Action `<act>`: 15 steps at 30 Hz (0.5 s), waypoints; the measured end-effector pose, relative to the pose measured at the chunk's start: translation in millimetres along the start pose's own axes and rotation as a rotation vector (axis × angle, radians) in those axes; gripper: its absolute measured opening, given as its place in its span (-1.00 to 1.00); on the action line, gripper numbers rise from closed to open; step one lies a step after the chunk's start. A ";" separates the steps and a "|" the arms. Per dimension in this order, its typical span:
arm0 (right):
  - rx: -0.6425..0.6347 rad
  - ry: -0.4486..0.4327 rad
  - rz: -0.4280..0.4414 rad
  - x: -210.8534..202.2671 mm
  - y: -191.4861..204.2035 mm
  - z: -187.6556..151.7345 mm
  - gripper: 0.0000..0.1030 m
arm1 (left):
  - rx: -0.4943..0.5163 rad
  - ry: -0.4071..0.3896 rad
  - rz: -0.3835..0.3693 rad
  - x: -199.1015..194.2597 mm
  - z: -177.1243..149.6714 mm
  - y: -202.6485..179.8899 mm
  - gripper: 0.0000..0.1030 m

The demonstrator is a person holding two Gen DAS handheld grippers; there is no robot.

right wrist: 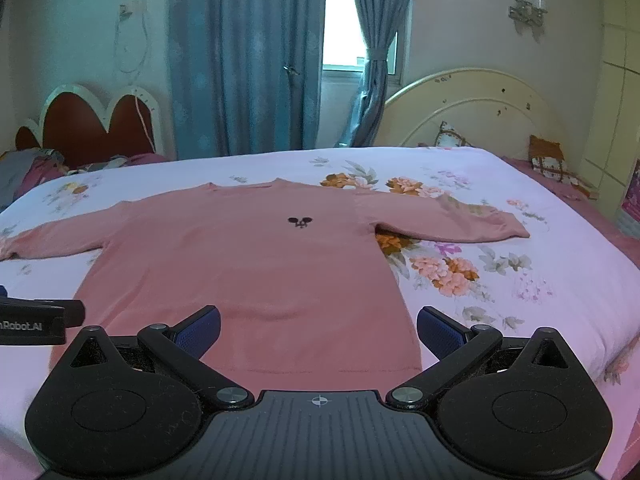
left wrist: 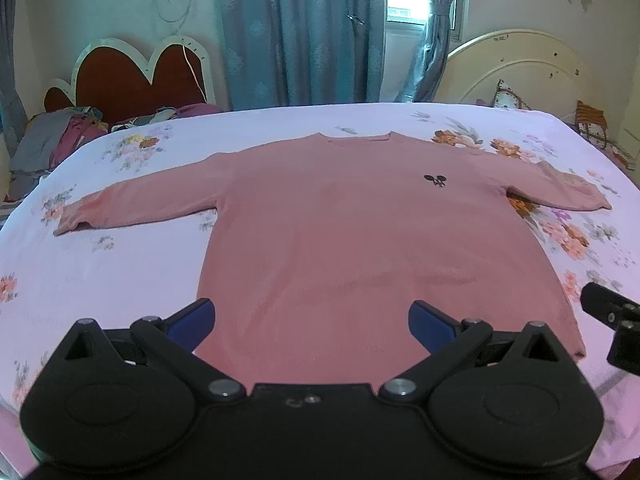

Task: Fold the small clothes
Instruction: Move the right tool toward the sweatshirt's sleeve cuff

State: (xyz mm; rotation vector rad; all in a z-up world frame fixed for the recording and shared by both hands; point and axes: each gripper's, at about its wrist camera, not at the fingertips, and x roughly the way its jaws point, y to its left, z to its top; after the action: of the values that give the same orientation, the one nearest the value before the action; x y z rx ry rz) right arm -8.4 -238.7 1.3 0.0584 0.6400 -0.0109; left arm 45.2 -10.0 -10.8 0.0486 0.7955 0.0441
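Note:
A pink long-sleeved sweater (left wrist: 360,232) lies flat and face up on the bed, sleeves spread to both sides, with a small black logo (left wrist: 435,180) on the chest. It also shows in the right wrist view (right wrist: 248,264). My left gripper (left wrist: 312,316) is open and empty above the sweater's bottom hem, left of centre. My right gripper (right wrist: 318,326) is open and empty above the hem's right part. The right gripper's body shows at the right edge of the left wrist view (left wrist: 612,320).
The bed has a floral sheet (left wrist: 120,264). A cream headboard (right wrist: 480,112) stands at the far right with pillows. A second bed with a red scalloped headboard (left wrist: 132,76) and piled clothes (left wrist: 52,140) lies at far left. Blue curtains (left wrist: 300,32) hang behind.

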 end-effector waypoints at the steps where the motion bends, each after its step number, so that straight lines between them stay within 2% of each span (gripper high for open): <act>1: 0.003 0.002 -0.003 5.1 -2.4 2.7 1.00 | -0.001 0.000 0.003 4.0 3.4 -0.7 1.00; 15: 0.018 -0.005 -0.012 72.1 -49.2 43.3 1.00 | -0.012 0.004 0.046 58.0 53.8 -24.0 1.00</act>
State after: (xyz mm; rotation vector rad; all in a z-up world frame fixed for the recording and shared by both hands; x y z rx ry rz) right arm 73.8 -289.8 -9.6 0.0722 0.6352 -0.0281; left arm 124.7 -32.0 -15.9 0.0554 0.7981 0.0921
